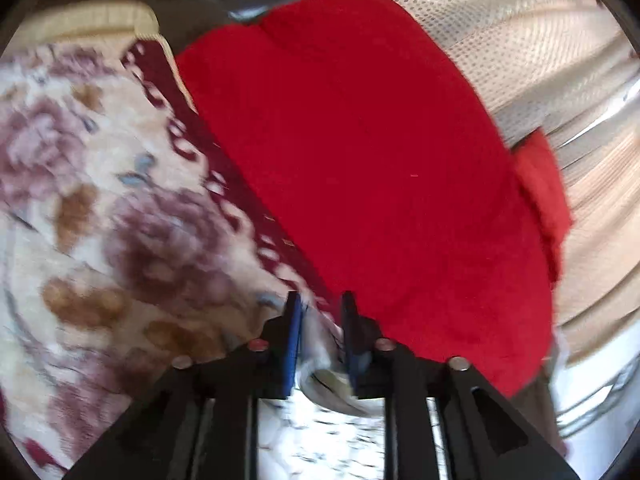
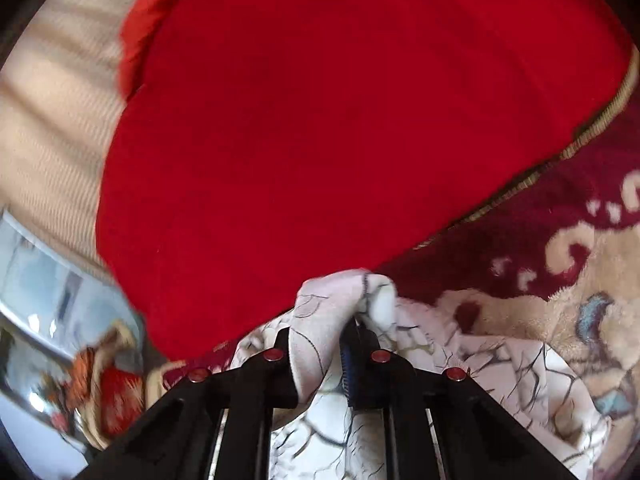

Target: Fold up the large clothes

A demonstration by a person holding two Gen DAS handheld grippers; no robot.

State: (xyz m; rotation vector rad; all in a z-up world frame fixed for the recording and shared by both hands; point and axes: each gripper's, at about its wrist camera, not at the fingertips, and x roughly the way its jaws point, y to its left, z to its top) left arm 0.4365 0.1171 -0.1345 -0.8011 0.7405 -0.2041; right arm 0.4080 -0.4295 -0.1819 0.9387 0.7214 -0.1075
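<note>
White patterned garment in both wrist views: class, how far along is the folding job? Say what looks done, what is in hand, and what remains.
Done: no finished fold shows. In hand: the right hand-held gripper is shut on a bunched edge of the white patterned garment; the left hand-held gripper has white cloth between its fingers, though blur hides the grip. Left: spreading and folding it over the red blanket and floral blanket.
</note>
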